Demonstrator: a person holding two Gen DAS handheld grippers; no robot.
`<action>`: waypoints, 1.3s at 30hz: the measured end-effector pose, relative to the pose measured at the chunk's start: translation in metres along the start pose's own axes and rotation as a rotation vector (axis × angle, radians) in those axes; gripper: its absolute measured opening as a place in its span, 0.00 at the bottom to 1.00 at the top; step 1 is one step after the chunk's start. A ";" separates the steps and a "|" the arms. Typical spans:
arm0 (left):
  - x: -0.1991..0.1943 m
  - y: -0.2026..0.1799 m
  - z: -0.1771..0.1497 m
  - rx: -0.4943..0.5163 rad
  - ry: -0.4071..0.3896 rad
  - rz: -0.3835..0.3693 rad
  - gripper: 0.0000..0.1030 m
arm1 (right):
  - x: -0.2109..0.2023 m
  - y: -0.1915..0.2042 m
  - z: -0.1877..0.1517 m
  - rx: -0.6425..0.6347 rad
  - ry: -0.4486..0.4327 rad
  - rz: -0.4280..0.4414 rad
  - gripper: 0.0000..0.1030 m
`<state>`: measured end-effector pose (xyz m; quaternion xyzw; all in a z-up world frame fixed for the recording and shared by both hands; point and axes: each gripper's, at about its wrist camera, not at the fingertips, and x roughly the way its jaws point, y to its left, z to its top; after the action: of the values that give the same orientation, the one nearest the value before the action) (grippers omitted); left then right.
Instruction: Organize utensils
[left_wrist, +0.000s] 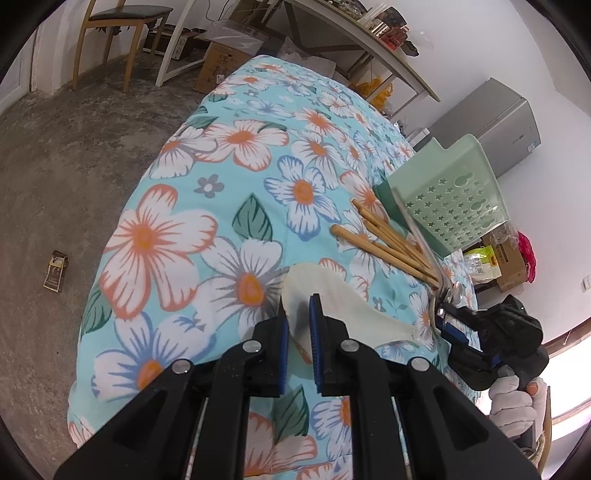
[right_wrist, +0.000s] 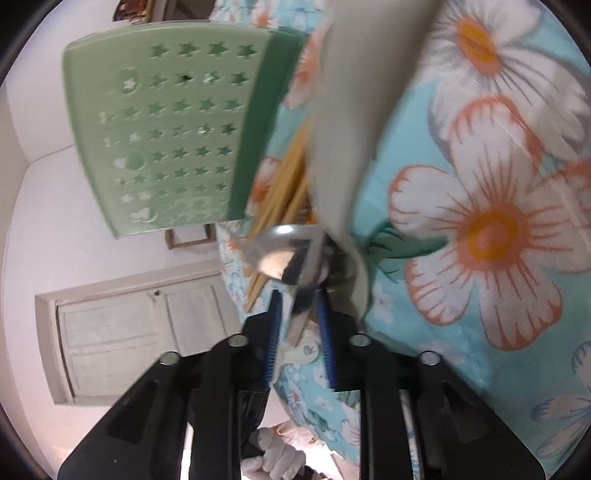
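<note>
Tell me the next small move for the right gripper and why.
Probably lift the metal spoon clear and carry it toward the green holder. The right gripper is already shut on the spoon's handle, the holder lies on its side just beyond, and the chopsticks sit right beside the spoon, so a lift first avoids dragging them.

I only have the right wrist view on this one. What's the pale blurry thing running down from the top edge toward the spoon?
Observer: A white rice paddle. The left hand-held gripper is shut on its broad end.
Operator: Where does its narrow end stop?
Observer: Right beside the tips of the right hand-held gripper, which holds the spoon. I cannot tell whether paddle and spoon touch.
Operator: And the chopsticks?
Observer: The wooden chopsticks lie in a loose bundle on the flowered cloth, next to the green rack.
</note>
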<state>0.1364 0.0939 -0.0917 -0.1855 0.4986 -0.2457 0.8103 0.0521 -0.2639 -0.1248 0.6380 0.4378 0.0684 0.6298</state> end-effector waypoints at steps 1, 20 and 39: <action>0.000 0.000 0.000 -0.001 0.000 -0.001 0.10 | 0.002 -0.001 0.000 0.008 -0.008 0.000 0.09; -0.002 -0.001 0.000 0.000 0.002 0.006 0.10 | -0.046 0.000 -0.033 -0.245 0.093 -0.150 0.06; 0.001 -0.004 0.001 -0.004 0.000 0.023 0.10 | -0.081 0.085 -0.038 -0.995 -0.468 -0.633 0.92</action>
<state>0.1369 0.0904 -0.0896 -0.1815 0.5014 -0.2352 0.8126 0.0190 -0.2733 -0.0063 0.1067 0.3718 -0.0671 0.9197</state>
